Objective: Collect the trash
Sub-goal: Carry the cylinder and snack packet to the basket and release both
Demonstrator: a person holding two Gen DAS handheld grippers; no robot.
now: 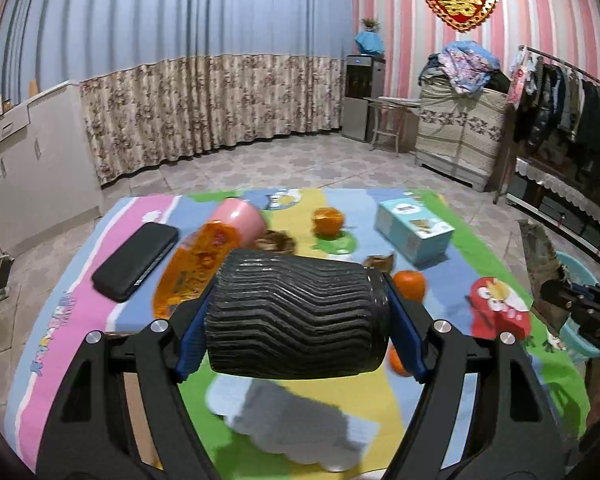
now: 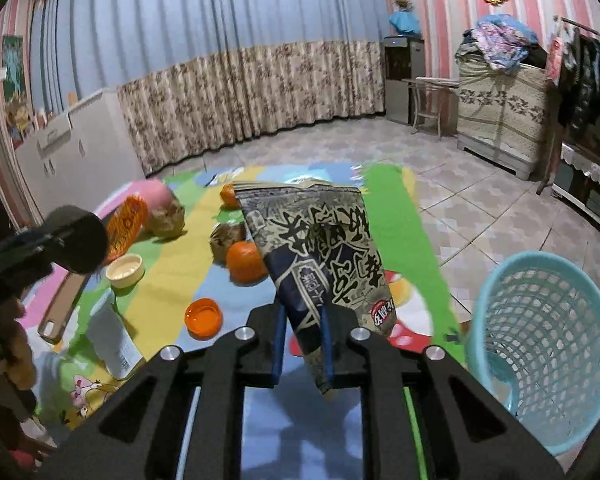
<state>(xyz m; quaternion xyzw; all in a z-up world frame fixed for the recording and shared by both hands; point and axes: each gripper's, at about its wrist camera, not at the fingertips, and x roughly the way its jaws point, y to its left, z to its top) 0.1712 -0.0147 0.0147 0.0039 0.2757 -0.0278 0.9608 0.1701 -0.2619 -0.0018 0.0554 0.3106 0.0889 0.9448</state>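
Note:
My left gripper (image 1: 300, 336) is shut on a black ribbed cup (image 1: 296, 312), held sideways above the colourful mat (image 1: 80, 300). It also shows at the left of the right wrist view (image 2: 76, 240). My right gripper (image 2: 304, 344) is shut on a dark printed snack wrapper (image 2: 320, 248), held upright above the mat's right side. A light blue mesh trash basket (image 2: 548, 344) stands on the tiled floor to the right of my right gripper. The wrapper (image 1: 544, 264) and right gripper (image 1: 580, 304) show at the right edge of the left wrist view.
On the mat: a black case (image 1: 136, 256), an orange bottle (image 1: 196, 264), a pink cup (image 1: 240, 216), oranges (image 1: 328, 220), a blue box (image 1: 412, 228), crumpled brown paper (image 2: 168, 216), an orange lid (image 2: 203, 317), a cream lid (image 2: 125, 269), a white carton (image 2: 114, 340). A white cabinet (image 1: 28, 160) stands left.

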